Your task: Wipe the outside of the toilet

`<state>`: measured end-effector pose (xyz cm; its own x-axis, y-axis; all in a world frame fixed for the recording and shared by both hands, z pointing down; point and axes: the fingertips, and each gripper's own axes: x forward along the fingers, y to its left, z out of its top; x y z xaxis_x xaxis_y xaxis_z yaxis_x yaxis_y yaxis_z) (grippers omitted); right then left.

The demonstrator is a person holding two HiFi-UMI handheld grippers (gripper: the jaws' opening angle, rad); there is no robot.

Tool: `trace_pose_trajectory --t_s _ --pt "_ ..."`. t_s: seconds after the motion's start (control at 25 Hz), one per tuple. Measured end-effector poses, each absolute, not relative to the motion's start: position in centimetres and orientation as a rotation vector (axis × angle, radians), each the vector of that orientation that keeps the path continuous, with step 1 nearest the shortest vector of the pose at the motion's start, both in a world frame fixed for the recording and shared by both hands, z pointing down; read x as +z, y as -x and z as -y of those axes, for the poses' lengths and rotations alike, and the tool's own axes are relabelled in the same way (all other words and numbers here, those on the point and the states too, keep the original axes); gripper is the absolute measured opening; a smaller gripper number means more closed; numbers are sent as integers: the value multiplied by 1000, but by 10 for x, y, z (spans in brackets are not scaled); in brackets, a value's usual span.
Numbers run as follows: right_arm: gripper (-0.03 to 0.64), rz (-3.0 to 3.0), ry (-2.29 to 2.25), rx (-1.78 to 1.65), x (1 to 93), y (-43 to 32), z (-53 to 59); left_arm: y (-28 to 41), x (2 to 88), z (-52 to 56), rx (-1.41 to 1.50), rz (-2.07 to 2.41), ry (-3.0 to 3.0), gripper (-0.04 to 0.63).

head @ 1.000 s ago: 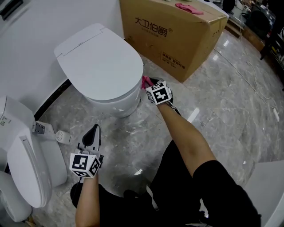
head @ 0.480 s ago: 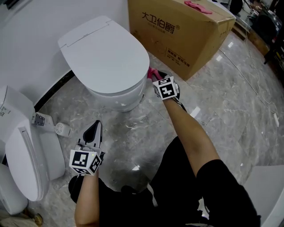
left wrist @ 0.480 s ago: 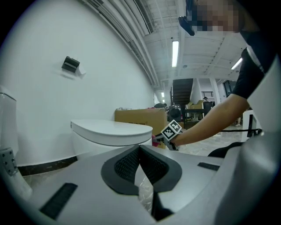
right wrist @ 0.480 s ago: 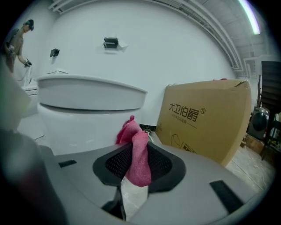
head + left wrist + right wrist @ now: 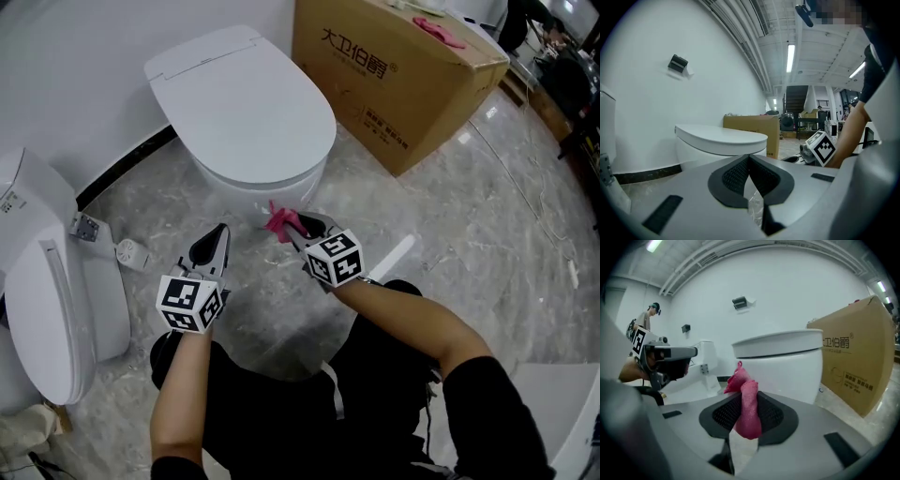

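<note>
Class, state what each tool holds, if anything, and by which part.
Right tool: a pink cloth, pinched at its bunched lower part, the rest poking out past the tips. Left tool: shut, nothing held.

My head camera looks steeply down; both gripper cameras sit low, near, facing the same white ceramic toilet [image 5: 244, 103].

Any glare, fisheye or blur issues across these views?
Head view: sharp, but white light streaks glare off the glossy floor. Left gripper view: heavy fisheye, dark corners, ceiling lamp blown out, toilet evenly lit. Right gripper view: same fisheye, straight lines bow near the edges; cloth in the jaws looks crisp, with no motion blur.
</note>
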<state>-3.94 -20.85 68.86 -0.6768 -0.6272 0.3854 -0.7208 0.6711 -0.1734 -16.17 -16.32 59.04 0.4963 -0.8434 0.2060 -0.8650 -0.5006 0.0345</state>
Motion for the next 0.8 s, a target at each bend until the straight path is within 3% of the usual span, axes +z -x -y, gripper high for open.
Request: trace_pose_trajectory --t_s 0.4,0.8 --pt "121 2571 -1367 588 712 137 225 189 585 155 194 1525 -2571 14" --pt "121 2486 -1495 751 724 150 247 201 574 137 166 1518 -2596 14"
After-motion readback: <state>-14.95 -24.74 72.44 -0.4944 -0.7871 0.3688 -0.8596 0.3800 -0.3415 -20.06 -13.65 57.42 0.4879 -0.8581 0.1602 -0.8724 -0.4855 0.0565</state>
